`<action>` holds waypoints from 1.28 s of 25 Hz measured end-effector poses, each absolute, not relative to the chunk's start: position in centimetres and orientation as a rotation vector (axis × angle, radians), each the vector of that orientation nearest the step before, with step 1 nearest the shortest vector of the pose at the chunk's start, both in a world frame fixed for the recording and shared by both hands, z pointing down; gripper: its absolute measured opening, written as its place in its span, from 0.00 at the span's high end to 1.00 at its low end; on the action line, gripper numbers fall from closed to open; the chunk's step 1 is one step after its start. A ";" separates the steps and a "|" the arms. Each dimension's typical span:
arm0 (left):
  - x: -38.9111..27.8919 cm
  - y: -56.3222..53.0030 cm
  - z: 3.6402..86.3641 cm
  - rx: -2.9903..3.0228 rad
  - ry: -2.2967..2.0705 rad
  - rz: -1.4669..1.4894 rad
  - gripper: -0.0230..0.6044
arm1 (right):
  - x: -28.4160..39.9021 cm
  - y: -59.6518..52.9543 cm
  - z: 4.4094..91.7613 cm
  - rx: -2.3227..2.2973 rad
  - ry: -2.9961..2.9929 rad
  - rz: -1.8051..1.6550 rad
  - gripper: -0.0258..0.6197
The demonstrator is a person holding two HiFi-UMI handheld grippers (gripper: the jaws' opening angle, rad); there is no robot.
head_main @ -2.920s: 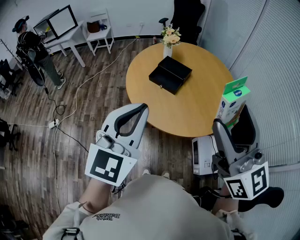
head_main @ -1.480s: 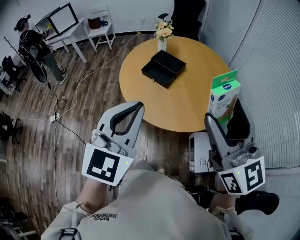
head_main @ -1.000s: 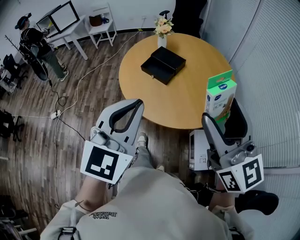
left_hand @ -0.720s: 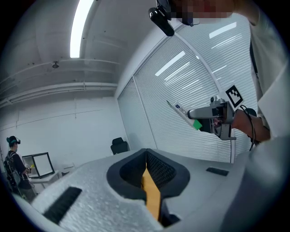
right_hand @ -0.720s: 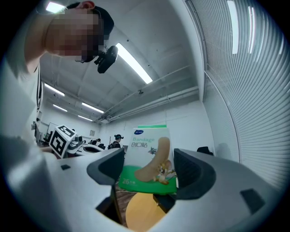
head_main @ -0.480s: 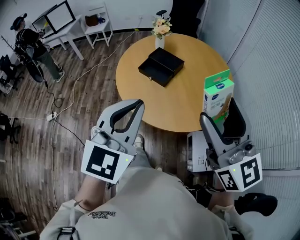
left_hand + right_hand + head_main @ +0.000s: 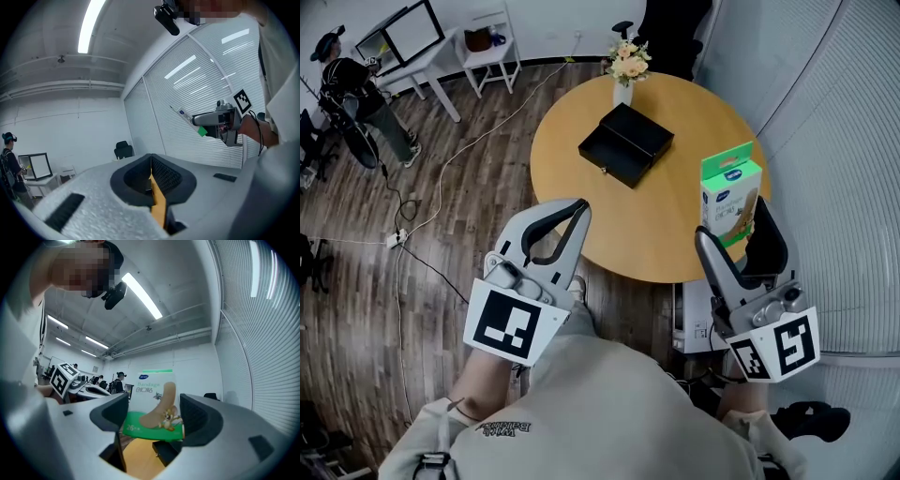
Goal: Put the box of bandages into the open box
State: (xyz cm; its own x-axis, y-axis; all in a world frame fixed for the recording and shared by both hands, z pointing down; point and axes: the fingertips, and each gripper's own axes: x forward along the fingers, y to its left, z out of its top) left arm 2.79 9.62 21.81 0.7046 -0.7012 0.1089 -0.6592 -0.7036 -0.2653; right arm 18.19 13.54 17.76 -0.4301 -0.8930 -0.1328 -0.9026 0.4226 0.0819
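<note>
Bandage box (image 7: pixel 729 200) stands clamped in the right gripper (image 7: pixel 736 236), raised for carrying to the open box (image 7: pixel 625 144). Left gripper (image 7: pixel 570 210) is closed, empty.

Right gripper (image 7: pixel 737 236) grips bandage box (image 7: pixel 728 192) near round table (image 7: pixel 581 183).

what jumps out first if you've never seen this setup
The green and white box of bandages catches the eye first, held upright in the right gripper by the right edge of the round wooden table. Next comes the black box near the table's middle, with a vase of flowers at the far edge behind it. The left gripper is shut on nothing, at the table's near edge.
</note>
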 end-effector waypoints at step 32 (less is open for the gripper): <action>-7.9 -14.5 22.3 -2.772 1.005 -0.310 0.93 | 7.5 -9.1 15.5 -1.788 2.581 0.236 0.47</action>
State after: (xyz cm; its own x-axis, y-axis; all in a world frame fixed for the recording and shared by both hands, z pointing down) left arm -7.86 -14.53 22.28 0.7502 -0.6474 0.1344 -0.6107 -0.7563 -0.2345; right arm 7.53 -9.12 15.53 -0.3549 -0.9316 -0.0791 -0.9305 0.3437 0.1269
